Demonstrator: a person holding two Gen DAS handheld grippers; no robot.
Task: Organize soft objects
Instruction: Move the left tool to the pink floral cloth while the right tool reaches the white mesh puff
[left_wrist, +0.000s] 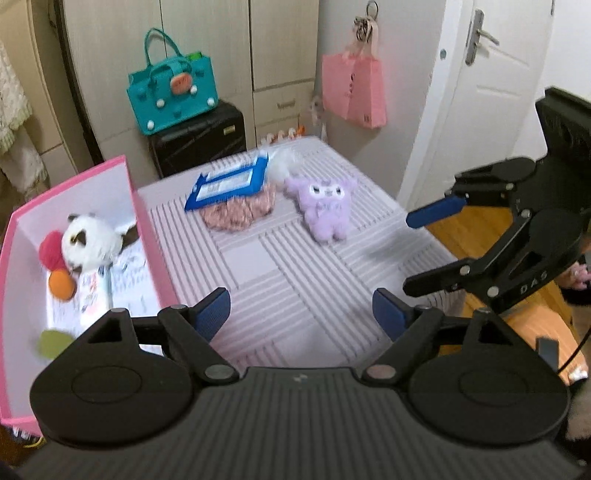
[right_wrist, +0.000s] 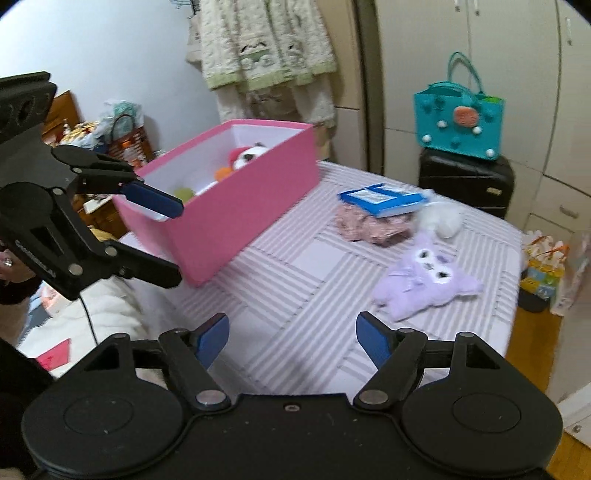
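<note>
A purple plush (left_wrist: 325, 205) (right_wrist: 424, 280) lies on the striped table. Beside it lie a pink fabric piece (left_wrist: 240, 214) (right_wrist: 369, 223), a white fluffy toy (left_wrist: 282, 162) (right_wrist: 445, 218) and a blue-framed board (left_wrist: 229, 182) (right_wrist: 384, 199) on top of the fabric. A pink box (left_wrist: 144, 221) (right_wrist: 236, 218) holds a white panda plush (left_wrist: 88, 240) (right_wrist: 249, 155), a red ball, an orange ball and a green ball. My left gripper (left_wrist: 301, 314) (right_wrist: 166, 236) is open and empty above the table by the box. My right gripper (right_wrist: 291, 339) (left_wrist: 417, 251) is open and empty, short of the purple plush.
A teal handbag (left_wrist: 171, 96) (right_wrist: 458, 122) stands on a black case (left_wrist: 199, 136) (right_wrist: 465, 181) behind the table (left_wrist: 295, 280). A pink paper bag (left_wrist: 354, 88) hangs by the white door (left_wrist: 491, 81). Wooden floor (left_wrist: 476, 229) lies right of the table.
</note>
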